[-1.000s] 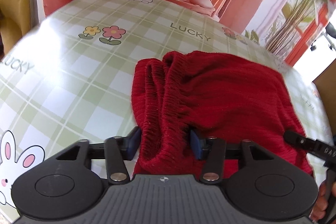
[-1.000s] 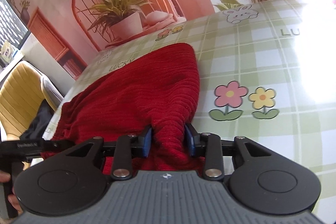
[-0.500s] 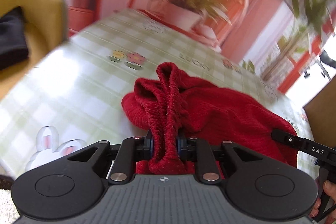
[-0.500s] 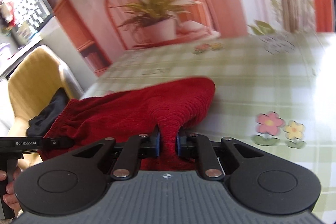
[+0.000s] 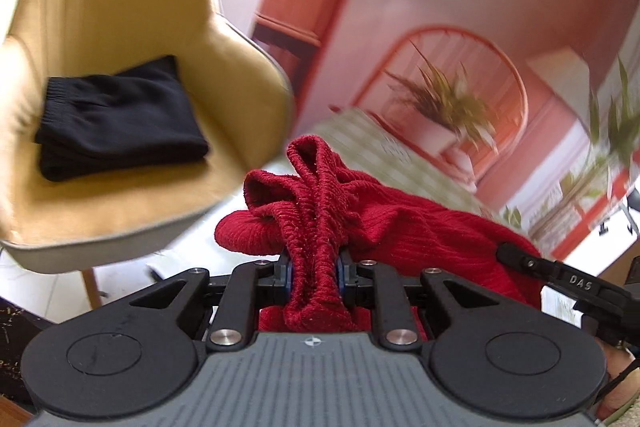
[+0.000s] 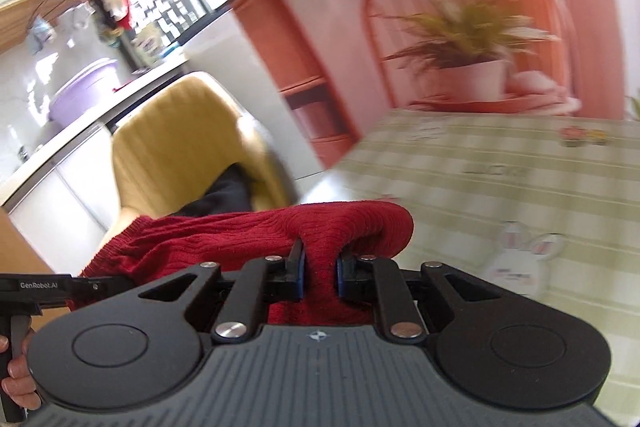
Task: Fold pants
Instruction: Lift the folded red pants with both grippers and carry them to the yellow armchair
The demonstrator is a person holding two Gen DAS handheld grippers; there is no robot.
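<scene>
Both my grippers are clenched on the red ribbed-knit pants: left gripper pinching the bunched elastic waistband at frame centre, right gripper pinching a smooth rounded fold. Only the left view shows folded black cloth fully, on the yellow chair; right view shows the checked tablecloth.
</scene>
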